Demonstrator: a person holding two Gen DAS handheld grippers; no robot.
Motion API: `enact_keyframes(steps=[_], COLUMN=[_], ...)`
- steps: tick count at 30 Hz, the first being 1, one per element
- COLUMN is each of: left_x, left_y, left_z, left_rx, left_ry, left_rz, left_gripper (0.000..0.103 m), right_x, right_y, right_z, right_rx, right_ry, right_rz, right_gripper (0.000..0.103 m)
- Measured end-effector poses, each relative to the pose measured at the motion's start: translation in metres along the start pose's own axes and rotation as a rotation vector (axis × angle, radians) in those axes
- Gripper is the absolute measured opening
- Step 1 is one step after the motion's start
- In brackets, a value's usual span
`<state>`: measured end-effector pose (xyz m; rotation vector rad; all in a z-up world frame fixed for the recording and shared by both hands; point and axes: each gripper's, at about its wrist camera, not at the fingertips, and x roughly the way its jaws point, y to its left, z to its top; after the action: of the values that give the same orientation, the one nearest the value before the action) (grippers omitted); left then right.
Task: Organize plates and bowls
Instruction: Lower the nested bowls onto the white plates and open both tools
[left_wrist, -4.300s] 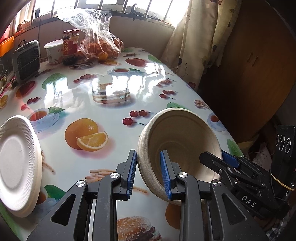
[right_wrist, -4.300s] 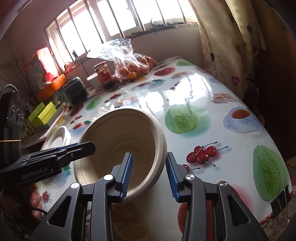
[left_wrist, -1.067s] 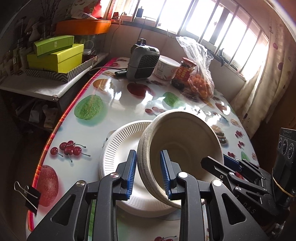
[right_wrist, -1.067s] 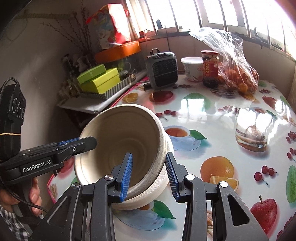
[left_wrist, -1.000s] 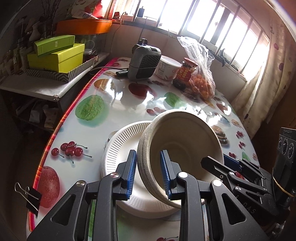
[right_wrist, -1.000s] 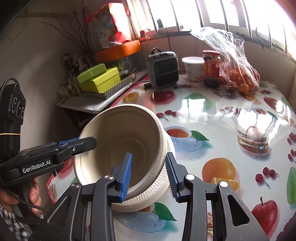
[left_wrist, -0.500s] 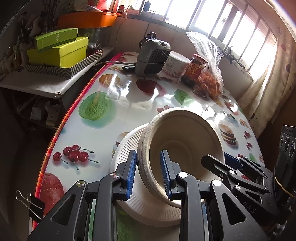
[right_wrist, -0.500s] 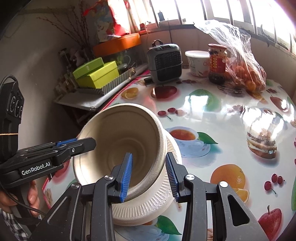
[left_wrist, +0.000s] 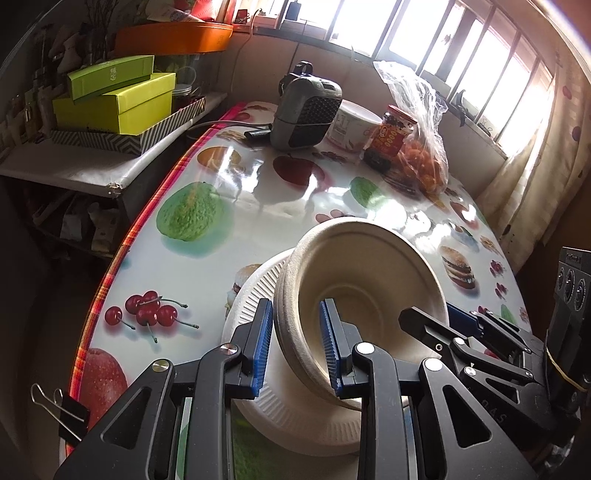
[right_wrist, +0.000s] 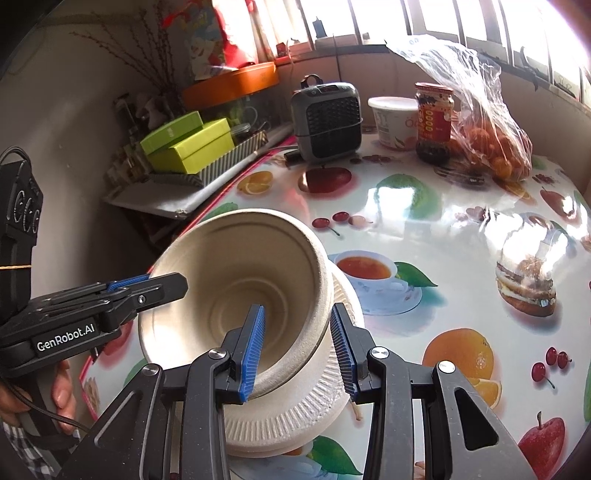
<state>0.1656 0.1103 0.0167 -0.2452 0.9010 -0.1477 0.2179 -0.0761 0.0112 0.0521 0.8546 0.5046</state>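
A beige paper bowl stack (left_wrist: 354, 273) (right_wrist: 236, 280) sits directly over the white ridged paper plates (left_wrist: 258, 291) (right_wrist: 303, 410) on the fruit-print table. My left gripper (left_wrist: 295, 343) is shut on the bowl's near rim, one blue pad inside and one outside. My right gripper (right_wrist: 297, 347) is shut on the opposite rim the same way. Each gripper shows in the other's view, the right one (left_wrist: 454, 325) and the left one (right_wrist: 147, 288). Whether the bowl touches the plates is hidden.
A grey heater (left_wrist: 303, 107), a white tub (left_wrist: 354, 125), a red jar (left_wrist: 391, 140) and a bag of oranges (left_wrist: 421, 162) stand at the table's far side. Green boxes (left_wrist: 114, 96) sit on a shelf to the left. The table edge (left_wrist: 110, 273) is near.
Both grippers have carried the bowl from the table's right side over to the plates and lowered it onto them. Grips have not changed.
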Motion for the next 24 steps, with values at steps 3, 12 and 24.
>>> enact_keyframes(steps=[3,12,24], left_x=[0.0004,0.0004,-0.0019], left_y=[0.0003,-0.0008,-0.0011], left_z=[-0.0001,-0.0001,-0.0012], left_rx=[-0.002,0.005,0.007], left_ry=[0.002,0.005,0.000], left_rz=[0.001,0.016,0.031], left_gripper=[0.027,0.027,0.033], right_x=[-0.0001,-0.0006,-0.0062], right_y=[0.0002,0.0011,0.0043], right_z=[-0.0002,-0.0001,-0.0007], right_rx=[-0.001,-0.002,0.003], right_ry=[-0.001,-0.002,-0.016], right_rz=[0.000,0.000,-0.006], right_gripper=[0.036,0.036,0.044])
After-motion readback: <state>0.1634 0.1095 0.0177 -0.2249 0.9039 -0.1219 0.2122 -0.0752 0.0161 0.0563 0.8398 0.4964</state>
